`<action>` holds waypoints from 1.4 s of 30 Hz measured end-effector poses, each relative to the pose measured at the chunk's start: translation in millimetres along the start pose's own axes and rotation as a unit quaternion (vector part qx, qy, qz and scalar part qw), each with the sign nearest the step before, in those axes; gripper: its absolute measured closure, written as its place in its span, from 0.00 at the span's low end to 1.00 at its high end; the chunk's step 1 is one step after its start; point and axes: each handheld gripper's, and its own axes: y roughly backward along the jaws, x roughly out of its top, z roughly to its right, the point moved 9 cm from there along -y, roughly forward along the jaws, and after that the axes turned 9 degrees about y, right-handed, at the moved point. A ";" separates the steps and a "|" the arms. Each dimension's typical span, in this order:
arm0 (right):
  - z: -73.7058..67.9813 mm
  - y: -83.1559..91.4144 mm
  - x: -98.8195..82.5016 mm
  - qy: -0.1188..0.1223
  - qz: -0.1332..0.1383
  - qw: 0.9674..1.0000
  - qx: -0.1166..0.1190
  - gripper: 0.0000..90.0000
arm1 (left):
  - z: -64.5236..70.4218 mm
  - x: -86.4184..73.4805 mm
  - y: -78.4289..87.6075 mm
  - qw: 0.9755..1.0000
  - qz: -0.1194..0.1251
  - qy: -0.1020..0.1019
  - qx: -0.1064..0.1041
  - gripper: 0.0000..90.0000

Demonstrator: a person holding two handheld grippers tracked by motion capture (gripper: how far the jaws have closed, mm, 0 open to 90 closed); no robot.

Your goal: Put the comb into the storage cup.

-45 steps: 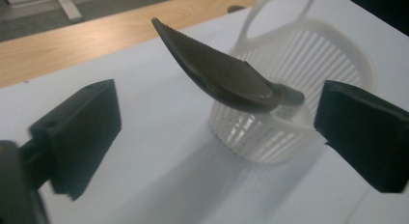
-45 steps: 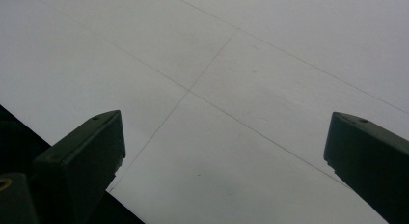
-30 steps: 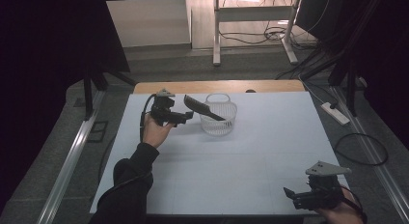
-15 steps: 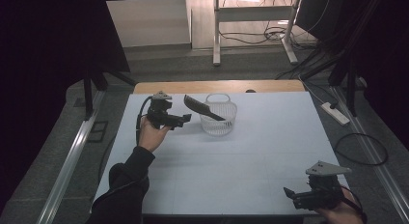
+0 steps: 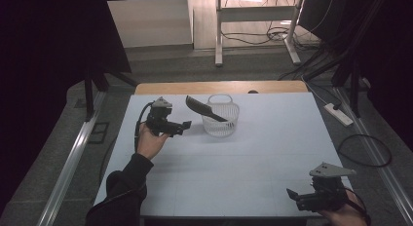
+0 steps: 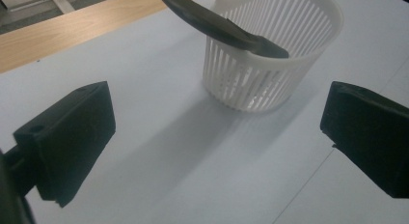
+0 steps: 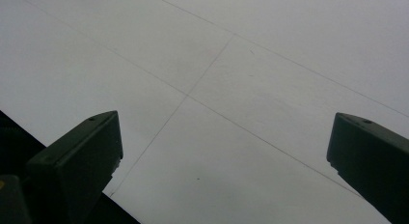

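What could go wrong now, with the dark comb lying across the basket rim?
1. The comb rests tilted on the white basket rim, much of it overhanging; a nudge might tip it out.
2. The basket looks light; the open left gripper, close beside it, might push it over.

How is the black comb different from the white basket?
The comb is black, long and flat; the basket is white, round and made of thin slats. The basket stands upright on the table; the comb leans slanted, one end inside the basket, the other sticking out over its rim. Both sit just ahead of the open left gripper, and nothing holds either one.
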 end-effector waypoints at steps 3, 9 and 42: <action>0.1 0.3 0.1 0.000 0.001 1.000 0.000 0.00 | 1.2 -2.1 2.4 1.000 -0.001 -0.001 -0.002 0.00; 0.2 0.3 0.1 -0.002 0.001 1.000 0.001 0.00 | 3.2 -5.2 7.0 1.000 -0.001 -0.004 -0.005 0.00; 1.1 1.7 0.7 -0.007 0.008 1.000 -0.001 0.00 | 16.6 -28.5 31.2 1.000 -0.006 -0.011 -0.011 0.00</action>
